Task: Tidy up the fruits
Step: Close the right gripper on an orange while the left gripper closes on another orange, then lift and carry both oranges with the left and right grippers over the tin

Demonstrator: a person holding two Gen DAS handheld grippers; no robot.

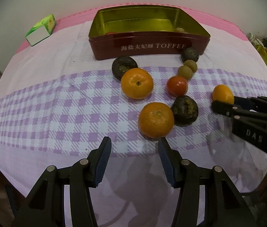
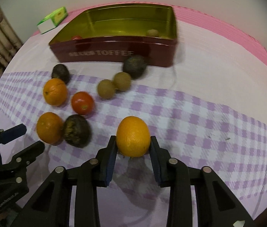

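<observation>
Both grippers (image 1: pixel 134 147) (image 2: pixel 133 145) — black plastic w/ ribbed blue pads (image 1: pixel 106 162), silver screws (right one stamped "DAS").

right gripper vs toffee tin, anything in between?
Right wrist view: past the held orange only bare checked cloth until the tin; dark fruit sits at its front wall.

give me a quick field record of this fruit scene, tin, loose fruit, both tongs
tin: red toffee tin, open, a small red fruit and a brownish one inside
loose fruit: two oranges, tomato, three dark fruits, two brownish round ones
right tongs: pads against a third orange
left tongs: open, nothing between them
cloth: purple checked tablecloth
</observation>
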